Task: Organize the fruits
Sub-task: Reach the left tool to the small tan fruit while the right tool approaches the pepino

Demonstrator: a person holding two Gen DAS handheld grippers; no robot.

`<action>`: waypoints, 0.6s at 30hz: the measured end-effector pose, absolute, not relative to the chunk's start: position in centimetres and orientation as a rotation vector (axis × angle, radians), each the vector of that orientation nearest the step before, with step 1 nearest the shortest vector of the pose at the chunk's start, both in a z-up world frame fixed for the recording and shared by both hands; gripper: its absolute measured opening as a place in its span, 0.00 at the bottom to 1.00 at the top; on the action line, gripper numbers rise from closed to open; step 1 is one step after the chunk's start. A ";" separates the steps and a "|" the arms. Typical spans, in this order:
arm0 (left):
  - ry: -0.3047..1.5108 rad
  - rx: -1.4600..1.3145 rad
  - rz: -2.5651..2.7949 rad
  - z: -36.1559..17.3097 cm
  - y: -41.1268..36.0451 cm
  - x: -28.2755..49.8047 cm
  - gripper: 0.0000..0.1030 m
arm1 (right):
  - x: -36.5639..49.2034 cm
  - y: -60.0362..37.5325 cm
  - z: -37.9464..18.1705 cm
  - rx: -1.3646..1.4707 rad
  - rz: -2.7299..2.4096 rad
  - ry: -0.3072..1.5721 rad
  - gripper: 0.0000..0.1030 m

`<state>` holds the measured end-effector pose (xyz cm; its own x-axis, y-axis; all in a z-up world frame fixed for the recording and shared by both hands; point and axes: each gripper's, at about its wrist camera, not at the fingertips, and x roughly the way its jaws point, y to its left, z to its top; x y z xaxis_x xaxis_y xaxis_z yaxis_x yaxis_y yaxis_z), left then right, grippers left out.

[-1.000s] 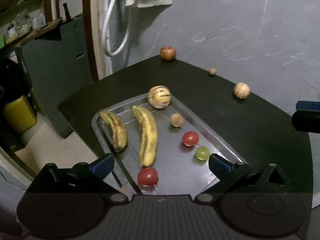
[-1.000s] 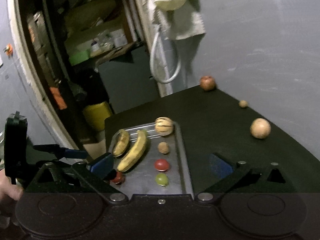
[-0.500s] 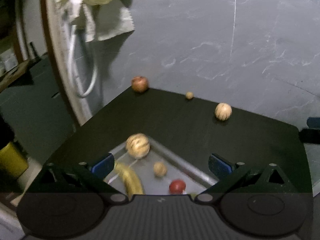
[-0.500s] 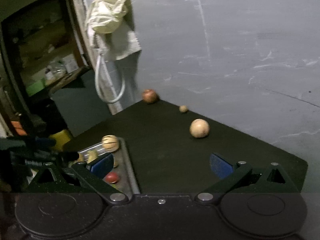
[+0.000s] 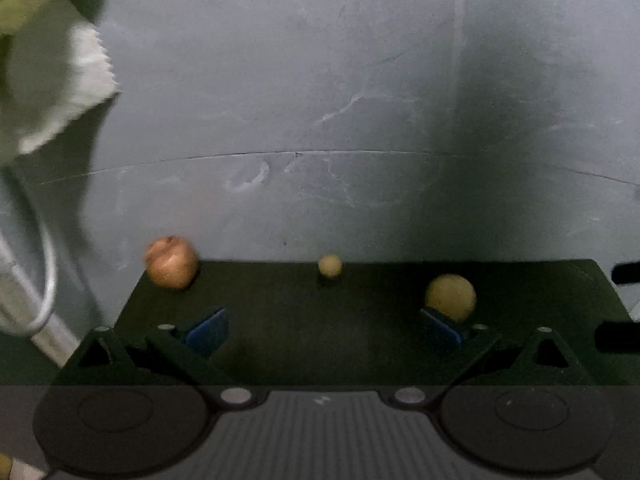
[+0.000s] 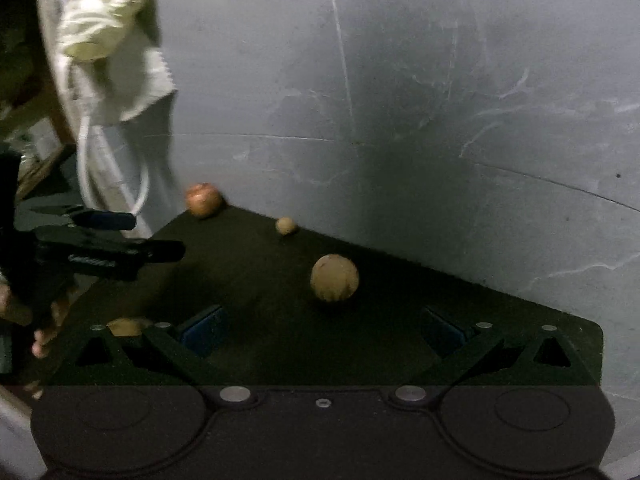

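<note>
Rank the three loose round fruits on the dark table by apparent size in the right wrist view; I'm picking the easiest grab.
1. Tan round fruit, though nearest the camera.
2. Reddish fruit, farther back.
3. Tiny tan fruit, clearly smallest.

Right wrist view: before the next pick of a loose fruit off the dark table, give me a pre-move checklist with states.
1. right gripper open, empty: ok.
2. large tan fruit ahead between its fingers, not yet enclosed: ok.
3. left gripper open, empty: ok.
4. reddish fruit and small tan fruit apart from target, near wall: ok.
5. Tray in view for drop-off: not ok.
6. Images sharp: not ok, blurred.
</note>
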<state>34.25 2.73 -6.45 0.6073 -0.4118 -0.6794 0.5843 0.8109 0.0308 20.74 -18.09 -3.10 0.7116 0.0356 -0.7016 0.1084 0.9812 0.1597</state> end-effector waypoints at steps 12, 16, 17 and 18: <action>0.798 0.224 -0.646 -14.2 -2.0 43.8 0.75 | 29.1 -15.7 -9.7 0.083 -0.120 0.860 0.90; 0.803 0.237 -0.670 -15.5 -2.8 44.5 0.67 | 30.5 -15.9 -11.3 0.075 -0.141 0.877 0.84; 0.803 0.243 -0.675 -15.8 -3.0 44.6 0.66 | 30.7 -15.9 -11.5 0.076 -0.143 0.878 0.83; 0.804 0.248 -0.678 -16.1 -3.2 44.7 0.65 | 31.0 -15.9 -11.8 0.076 -0.146 0.879 0.82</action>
